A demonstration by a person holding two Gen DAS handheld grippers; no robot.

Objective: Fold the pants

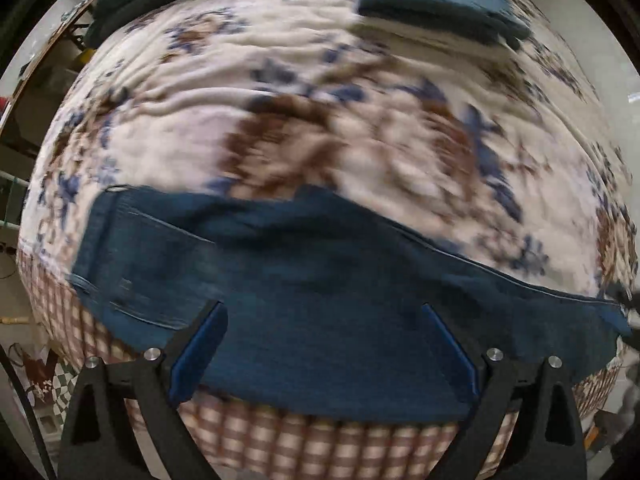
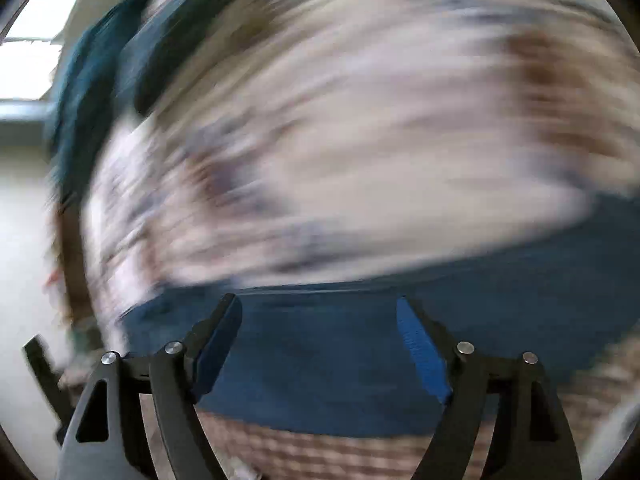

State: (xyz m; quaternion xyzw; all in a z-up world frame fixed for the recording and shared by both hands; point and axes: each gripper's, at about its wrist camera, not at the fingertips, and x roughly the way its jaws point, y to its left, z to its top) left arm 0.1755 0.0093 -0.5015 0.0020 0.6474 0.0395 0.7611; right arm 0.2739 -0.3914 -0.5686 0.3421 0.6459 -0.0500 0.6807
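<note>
On the floral bedspread (image 1: 280, 92) I see jeans (image 1: 320, 280) lying flat; L gripper (image 1: 324, 312) & R gripper (image 2: 320, 308) both spread wide, nothing gripped, pics blurry.

Home bedroom: bed under floral quilt (image 1: 280, 92) ahead of tongs, checked border (image 1: 320, 436) nearest them, folded blue clothes (image 1: 436, 4) stacked at far side, bright window (image 2: 32, 32) far left.

Blue denim pants (image 1: 320, 280) lie flat (folded lengthwise).
</note>
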